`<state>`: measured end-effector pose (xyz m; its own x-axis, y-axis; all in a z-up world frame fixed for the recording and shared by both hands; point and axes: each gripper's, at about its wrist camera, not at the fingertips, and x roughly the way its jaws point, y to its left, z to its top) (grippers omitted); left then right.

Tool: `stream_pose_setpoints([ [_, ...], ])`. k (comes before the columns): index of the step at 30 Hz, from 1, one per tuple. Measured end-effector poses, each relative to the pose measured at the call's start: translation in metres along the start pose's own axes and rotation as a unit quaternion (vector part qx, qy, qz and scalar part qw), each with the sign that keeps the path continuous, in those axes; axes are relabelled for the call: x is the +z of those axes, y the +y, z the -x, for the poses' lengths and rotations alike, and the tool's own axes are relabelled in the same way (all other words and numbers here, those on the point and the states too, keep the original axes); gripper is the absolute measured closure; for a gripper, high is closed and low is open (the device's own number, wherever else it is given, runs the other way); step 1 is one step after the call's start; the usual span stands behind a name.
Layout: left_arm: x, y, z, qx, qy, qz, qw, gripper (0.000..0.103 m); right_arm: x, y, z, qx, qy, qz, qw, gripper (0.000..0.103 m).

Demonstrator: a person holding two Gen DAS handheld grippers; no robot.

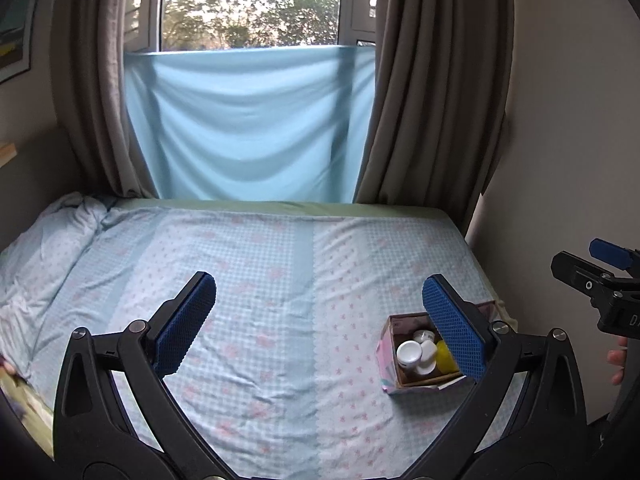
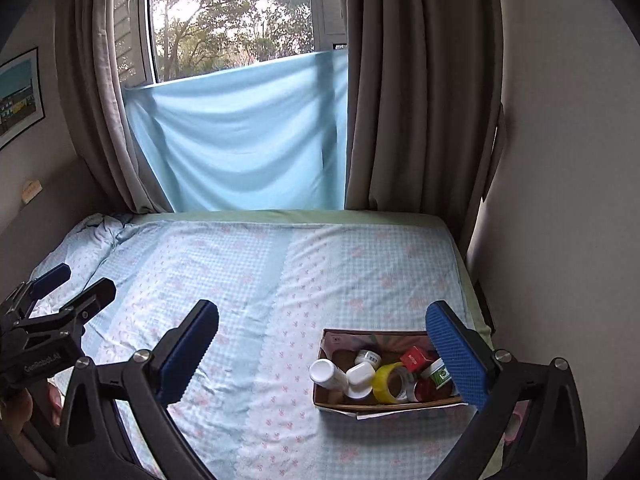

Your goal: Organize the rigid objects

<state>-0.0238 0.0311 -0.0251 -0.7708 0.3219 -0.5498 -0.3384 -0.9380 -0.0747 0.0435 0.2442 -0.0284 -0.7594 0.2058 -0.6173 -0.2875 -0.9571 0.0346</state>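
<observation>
A small cardboard box (image 2: 332, 402) stands on the bed near its right edge. It holds white bottles (image 2: 326, 372), a yellow tape roll (image 2: 386, 382), a red box (image 2: 414, 358) and a green-labelled jar (image 2: 440, 374). The box also shows in the left wrist view (image 1: 386, 360), with a white cap (image 1: 409, 352) and a yellow item (image 1: 445, 356) inside. My left gripper (image 1: 318, 300) is open and empty above the bed, left of the box. My right gripper (image 2: 322, 328) is open and empty above the box. Each gripper shows at the edge of the other's view.
The bed (image 2: 240, 280) has a light blue checked cover with pink flowers, bunched at the far left (image 1: 60, 224). A blue cloth (image 1: 248, 120) hangs over the window between brown curtains. A wall (image 2: 560, 200) runs close along the bed's right side.
</observation>
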Motion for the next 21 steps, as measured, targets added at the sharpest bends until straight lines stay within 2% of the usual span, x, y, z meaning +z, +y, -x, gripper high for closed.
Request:
stream_pose_setpoints([
  [12, -0.004, 0.009, 0.027, -0.016, -0.033, -0.004, 0.9993, 0.0, -0.012, 0.014, 0.018, -0.03, -0.02, -0.004, 0.999, 0.0],
  [21, -0.009, 0.002, 0.028, -0.02, -0.03, -0.014, 0.9992, 0.0, -0.015, 0.013, 0.019, -0.039, -0.021, -0.008, 0.999, 0.0],
])
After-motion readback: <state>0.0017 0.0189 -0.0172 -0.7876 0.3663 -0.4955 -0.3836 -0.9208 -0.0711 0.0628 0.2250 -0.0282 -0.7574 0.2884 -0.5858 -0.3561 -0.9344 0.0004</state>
